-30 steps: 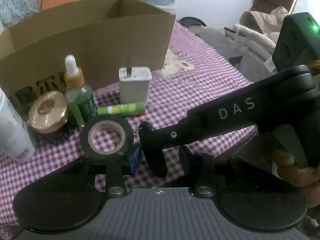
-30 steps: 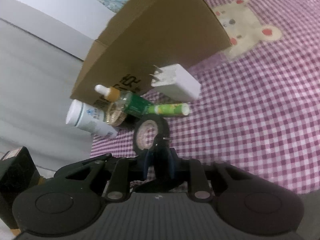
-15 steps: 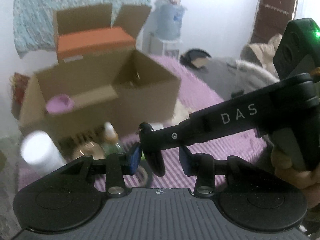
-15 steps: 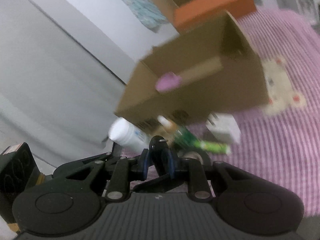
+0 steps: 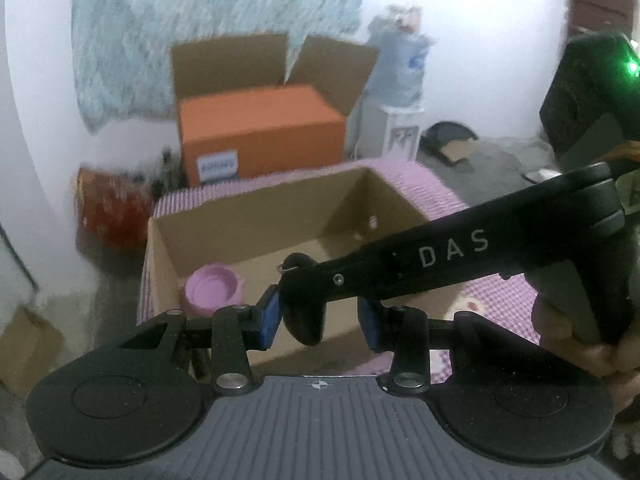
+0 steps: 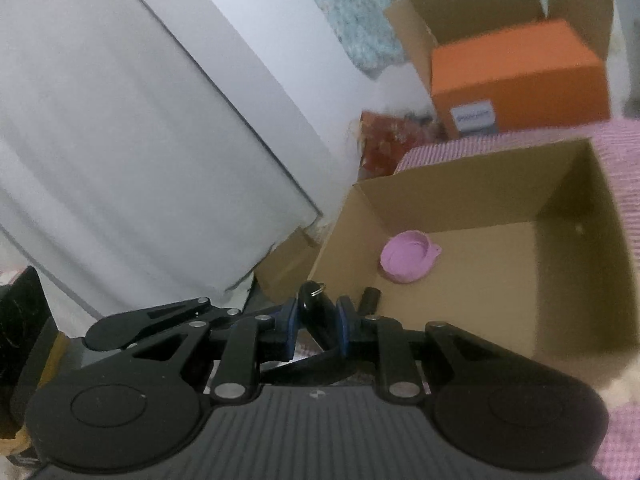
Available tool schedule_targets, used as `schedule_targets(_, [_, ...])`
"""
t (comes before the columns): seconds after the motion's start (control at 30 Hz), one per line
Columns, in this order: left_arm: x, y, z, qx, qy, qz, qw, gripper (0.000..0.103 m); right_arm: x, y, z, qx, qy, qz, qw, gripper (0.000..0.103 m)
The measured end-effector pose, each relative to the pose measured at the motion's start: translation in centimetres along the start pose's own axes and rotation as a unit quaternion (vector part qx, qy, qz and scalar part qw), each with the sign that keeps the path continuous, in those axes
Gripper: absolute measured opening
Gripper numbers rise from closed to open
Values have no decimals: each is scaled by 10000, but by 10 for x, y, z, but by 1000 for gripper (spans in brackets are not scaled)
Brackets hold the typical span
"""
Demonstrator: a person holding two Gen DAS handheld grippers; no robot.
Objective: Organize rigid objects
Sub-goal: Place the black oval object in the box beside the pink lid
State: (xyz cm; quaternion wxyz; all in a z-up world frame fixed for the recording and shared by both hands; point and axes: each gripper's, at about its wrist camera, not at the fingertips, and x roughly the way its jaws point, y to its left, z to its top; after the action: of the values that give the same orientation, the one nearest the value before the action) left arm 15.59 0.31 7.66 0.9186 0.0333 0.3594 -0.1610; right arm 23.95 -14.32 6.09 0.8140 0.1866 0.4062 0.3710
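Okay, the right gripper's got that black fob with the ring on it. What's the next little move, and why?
Probably carry it forward over the open top of the cardboard box before letting go. The right gripper is shut on the black fob, which seems to hang only at the box's near corner, and the box floor beside the pink container looks free.

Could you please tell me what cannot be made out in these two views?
- Black ringed item, right wrist view: mostly covered by the right tool's pads; its kind is unclear.
- Cardboard box floor, left wrist view: near part hidden behind the right tool.
- Orange box label, both views: blurred, unreadable.
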Motion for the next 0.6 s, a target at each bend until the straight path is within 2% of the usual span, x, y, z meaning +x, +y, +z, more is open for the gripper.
schedule_targets(0.13, [28,34,18,-283,455,-34,9986,40,40,-20,29,380,420,120,9983,22])
schedule_targets(0.3, [70,66,28,-656,1201,-12,9906,40,95,-45,53,787,1031,107,9915,21])
schedule_targets(0.47, [103,77,26,-676,1744,233,9821,40,133,-62,56,1080,1511,30,9826,21])
schedule_targets(0.6, [116,79,27,-597,1931,365,9787,40,149,-73,55,1254,1717,-28,9771,21])
